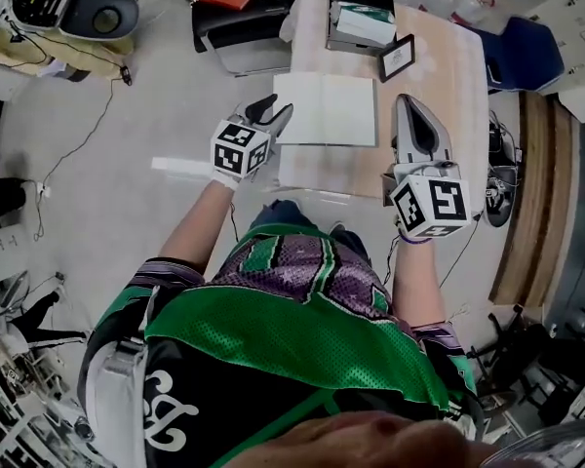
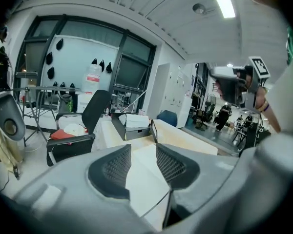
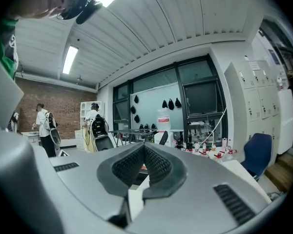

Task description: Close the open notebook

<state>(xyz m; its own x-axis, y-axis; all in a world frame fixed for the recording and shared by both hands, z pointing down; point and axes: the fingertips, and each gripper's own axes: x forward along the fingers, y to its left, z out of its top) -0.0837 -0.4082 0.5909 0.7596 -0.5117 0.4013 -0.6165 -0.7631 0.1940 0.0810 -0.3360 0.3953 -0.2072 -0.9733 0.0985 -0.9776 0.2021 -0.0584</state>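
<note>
Open notebook [image 1: 324, 110] flat on the pale wooden bench [image 1: 448, 76], both blank white pages facing up. Left tool [image 1: 276, 112] right at the notebook's left edge, jaws standing wide with nothing gripped; in the left gripper view, only white page visible through the gap between the ribbed pads [image 2: 115, 167]. Impossible to tell whether a fingertip touches the paper. Right tool [image 1: 410, 100] just to the right of the notebook, above bare bench, jaws pressed together at the tips and holding nothing, as read in the right gripper view. Beyond the notebook's far edge, a black tray [image 1: 356, 18] with papers in it. Near the notebook's far right corner, a small black picture frame [image 1: 397, 58], set at an angle. Off past the notebook's far left corner, a black office chair [image 1: 229, 27] with something red on its seat. Well to the right of the notebook, past the end of the bench, a blue chair [image 1: 522, 52].
</note>
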